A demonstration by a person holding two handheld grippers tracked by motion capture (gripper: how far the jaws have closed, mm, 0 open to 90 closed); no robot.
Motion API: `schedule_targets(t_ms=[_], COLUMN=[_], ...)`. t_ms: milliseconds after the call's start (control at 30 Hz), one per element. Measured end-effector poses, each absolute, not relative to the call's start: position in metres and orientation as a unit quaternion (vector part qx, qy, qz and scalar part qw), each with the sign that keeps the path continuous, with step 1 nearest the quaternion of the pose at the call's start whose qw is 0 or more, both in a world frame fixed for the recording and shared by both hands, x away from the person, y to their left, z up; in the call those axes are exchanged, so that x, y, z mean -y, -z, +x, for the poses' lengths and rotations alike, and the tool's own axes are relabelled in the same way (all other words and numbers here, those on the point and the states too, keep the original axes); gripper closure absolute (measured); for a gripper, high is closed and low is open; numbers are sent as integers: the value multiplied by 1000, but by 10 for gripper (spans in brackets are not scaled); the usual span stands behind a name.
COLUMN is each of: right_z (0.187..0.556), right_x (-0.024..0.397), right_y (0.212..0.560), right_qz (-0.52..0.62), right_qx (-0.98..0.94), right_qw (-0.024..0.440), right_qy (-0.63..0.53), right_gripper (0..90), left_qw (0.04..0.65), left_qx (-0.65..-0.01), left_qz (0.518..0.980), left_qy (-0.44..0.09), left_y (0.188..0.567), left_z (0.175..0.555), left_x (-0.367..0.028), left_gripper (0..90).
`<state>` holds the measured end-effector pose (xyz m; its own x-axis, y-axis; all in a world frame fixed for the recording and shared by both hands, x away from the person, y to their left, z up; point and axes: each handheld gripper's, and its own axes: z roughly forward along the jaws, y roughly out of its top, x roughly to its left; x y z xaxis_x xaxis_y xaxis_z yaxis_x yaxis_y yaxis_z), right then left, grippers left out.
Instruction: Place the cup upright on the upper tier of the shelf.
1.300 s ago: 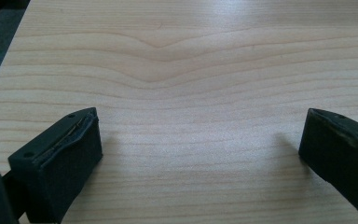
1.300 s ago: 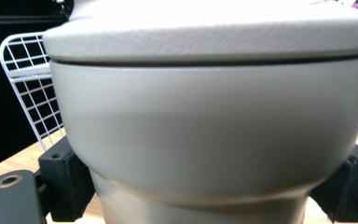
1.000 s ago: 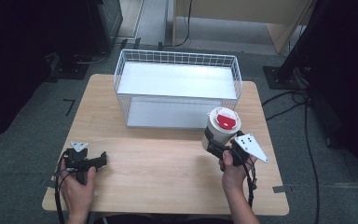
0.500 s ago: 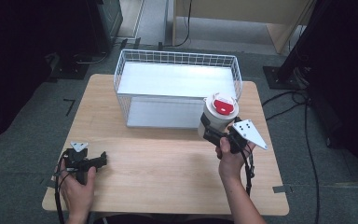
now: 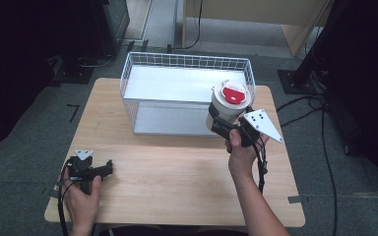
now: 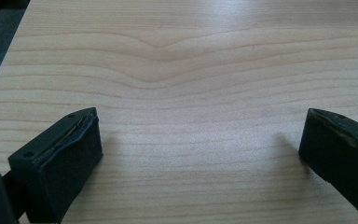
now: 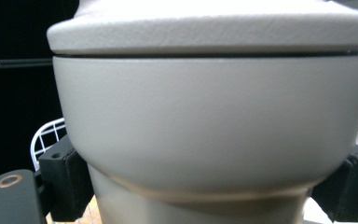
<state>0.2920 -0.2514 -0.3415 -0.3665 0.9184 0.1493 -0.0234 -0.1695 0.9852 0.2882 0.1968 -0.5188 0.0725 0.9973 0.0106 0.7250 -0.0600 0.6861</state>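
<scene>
A white cup (image 5: 225, 107) with a red-and-white lid (image 5: 232, 92) is held upright in the air beside the near right corner of the white wire basket (image 5: 182, 63). My right gripper (image 5: 226, 127) is shut on the cup's lower body. Up close in the right gripper view, the cup's pale wall (image 7: 209, 121) sits between the two black jaws. My left gripper (image 5: 103, 169) rests low over the table's near left part, open, with bare wood (image 6: 200, 140) between its jaws.
The wooden table (image 5: 177, 182) has open surface between the two hands. The basket stands at the back middle with a white floor inside. Dark equipment and cables lie on the grey floor around the table. A cable (image 5: 262, 169) trails from my right gripper.
My right gripper has lifted the cup and carried it up toward the basket's right rim. The left gripper has stayed where it was.
</scene>
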Motion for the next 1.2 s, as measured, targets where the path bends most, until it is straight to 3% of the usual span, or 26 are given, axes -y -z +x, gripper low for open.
schedule_targets(t_ms=[1200], right_z=[337], right_x=[223], right_y=[295], right_qz=[399], right_qx=[-517], right_qw=[398], right_qy=[-644], right_gripper=[103], left_qw=[267], left_qx=[-631], left_qz=[682], left_qy=[-255], left_y=[519], left_z=[288], left_x=[-197], left_gripper=[0])
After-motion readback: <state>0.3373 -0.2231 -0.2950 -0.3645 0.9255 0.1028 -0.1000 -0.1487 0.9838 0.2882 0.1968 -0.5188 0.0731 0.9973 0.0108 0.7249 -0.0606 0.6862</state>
